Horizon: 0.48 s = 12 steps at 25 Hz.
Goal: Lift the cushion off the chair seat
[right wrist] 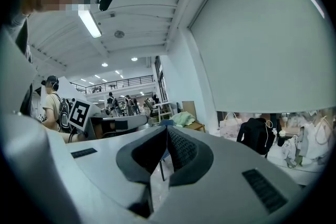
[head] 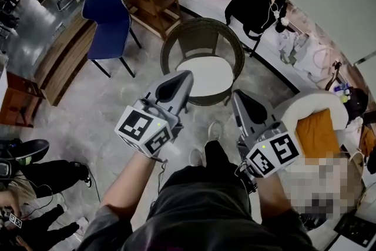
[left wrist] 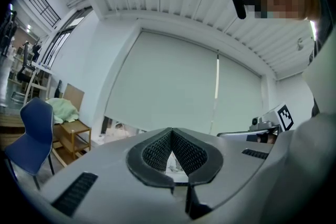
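Round wicker chair (head: 202, 29) mid-floor, ahead of both grippers. Blue chair (head: 108, 20) well apart, upper left. White cushion (head: 208, 76) flat on wicker seat, untouched. Left gripper (head: 187, 75) jaws together, empty, tip overlapping cushion edge in head view. Right gripper (head: 236, 94) jaws together, empty, beside chair.

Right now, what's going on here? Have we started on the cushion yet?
A person stands facing the round wicker chair with a tool in each hand. The left hand-held gripper and the right hand-held gripper are both shut and empty. The white cushion lies on the seat, not yet touched.
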Motion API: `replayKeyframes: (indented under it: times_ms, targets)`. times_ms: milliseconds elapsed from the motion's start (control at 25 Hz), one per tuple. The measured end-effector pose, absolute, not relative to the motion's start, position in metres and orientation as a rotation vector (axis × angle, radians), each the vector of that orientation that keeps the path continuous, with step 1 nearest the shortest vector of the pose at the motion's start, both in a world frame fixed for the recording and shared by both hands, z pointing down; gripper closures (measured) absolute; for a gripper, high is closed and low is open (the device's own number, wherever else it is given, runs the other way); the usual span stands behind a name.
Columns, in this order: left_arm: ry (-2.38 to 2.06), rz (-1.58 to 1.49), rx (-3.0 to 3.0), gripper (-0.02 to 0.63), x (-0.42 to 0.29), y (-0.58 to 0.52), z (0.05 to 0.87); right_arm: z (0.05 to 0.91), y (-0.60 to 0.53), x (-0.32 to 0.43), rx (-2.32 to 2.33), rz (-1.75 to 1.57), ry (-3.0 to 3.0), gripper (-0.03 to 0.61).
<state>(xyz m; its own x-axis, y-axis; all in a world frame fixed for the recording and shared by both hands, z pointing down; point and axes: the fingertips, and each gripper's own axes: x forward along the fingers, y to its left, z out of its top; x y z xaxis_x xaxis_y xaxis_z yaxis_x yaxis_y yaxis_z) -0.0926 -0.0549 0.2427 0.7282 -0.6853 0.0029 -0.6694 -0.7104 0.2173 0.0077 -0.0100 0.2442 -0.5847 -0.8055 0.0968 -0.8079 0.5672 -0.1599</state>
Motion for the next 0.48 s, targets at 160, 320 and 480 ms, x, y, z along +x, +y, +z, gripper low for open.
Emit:
replayKeyframes:
  times_ms: [160,320,480]
  targets:
    - [-1.072,-0.090,2.733,0.604,-0.087,-0.079,0.257,0.261,-0.031,0.011,1.429,0.332,-2.762,0.565]
    - [-1.073,-0.050,2.726,0.604,-0.082,-0.106,0.276,0.281,-0.055,0.015,1.430,0.375,-2.757,0.565]
    - [-1.064,0.004,2.728,0.604,-0.073,-0.137,0.297,0.311,-0.079,0.019,1.417,0.455,-2.745,0.565]
